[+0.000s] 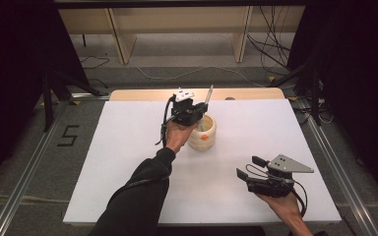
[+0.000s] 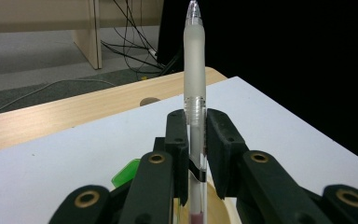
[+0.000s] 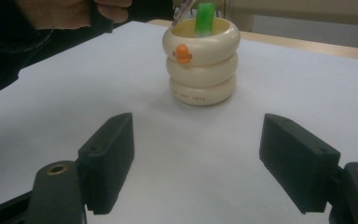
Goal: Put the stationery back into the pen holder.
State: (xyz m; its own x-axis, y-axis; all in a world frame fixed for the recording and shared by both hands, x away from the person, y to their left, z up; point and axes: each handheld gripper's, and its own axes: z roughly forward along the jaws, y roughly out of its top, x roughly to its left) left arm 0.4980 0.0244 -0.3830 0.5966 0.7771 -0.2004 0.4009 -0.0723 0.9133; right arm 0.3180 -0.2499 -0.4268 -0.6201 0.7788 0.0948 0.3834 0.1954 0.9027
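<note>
Nearest the person, the right gripper (image 1: 250, 171) hovers over the white table (image 1: 128, 147), well in front of the cream pen holder (image 1: 203, 132) and off to its right. Its jaws stand wide apart with nothing between them; in the right gripper view (image 3: 196, 161) bare table lies between the two black jaws, and nothing stands between them and the holder (image 3: 201, 63).

The pen holder stands upright near the middle of the table, shaped like three stacked rings with a small orange mark (image 3: 182, 53) on its front. A green object (image 3: 204, 18) sticks up out of its mouth.

Just behind and above the holder's left rim is the left gripper (image 1: 202, 110), held by the left hand (image 1: 177, 135), whose dark sleeve (image 1: 138, 196) runs back towards the near edge of the table. This gripper (image 2: 196, 140) is clamped narrowly on a clear pen (image 2: 195, 93) with a frosted grip; the pen stands upright between the jaws, its tip pointing up, its lower end over the holder's opening. Whether that end touches the holder cannot be told.

Beyond the holder, the white surface ends at a wooden strip (image 1: 142, 94) along the far edge. Farther still, cables (image 1: 275, 44) lie on the grey floor beside wooden furniture legs (image 1: 120, 39).
</note>
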